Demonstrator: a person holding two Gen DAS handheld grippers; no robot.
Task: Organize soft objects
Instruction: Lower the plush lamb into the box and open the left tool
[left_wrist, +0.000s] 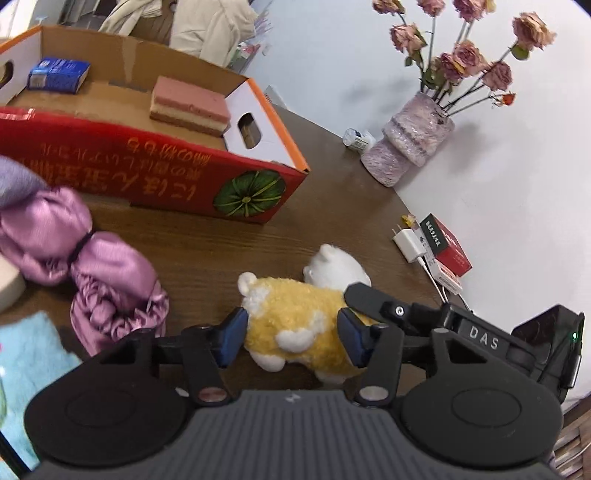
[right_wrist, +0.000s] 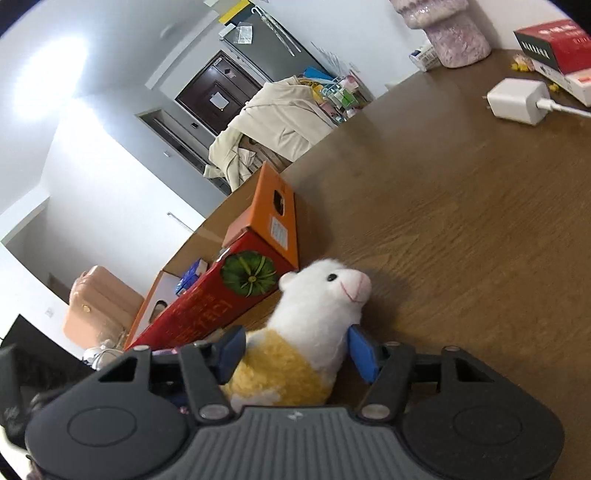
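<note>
A yellow and white plush animal (left_wrist: 291, 317) lies on the brown table (left_wrist: 207, 243). In the left wrist view my left gripper (left_wrist: 291, 338) is shut on its yellow body, a blue pad pressed against each flank. From the right, a black finger (left_wrist: 364, 295) of the other gripper reaches over the toy's neck. In the right wrist view the plush animal (right_wrist: 314, 314) sits between the jaws of my right gripper (right_wrist: 295, 350). Its left pad touches the body and its right pad stands slightly off the white neck. The red cardboard box (left_wrist: 147, 173) stands open behind the toy.
The box holds a pink sponge (left_wrist: 190, 107) and a blue pack (left_wrist: 59, 74). A purple satin cloth (left_wrist: 92, 266) and a light blue towel (left_wrist: 29, 350) lie at the left. A vase of dried roses (left_wrist: 410, 140), a white charger (left_wrist: 408, 243) and a small red box (left_wrist: 447, 243) are near the wall.
</note>
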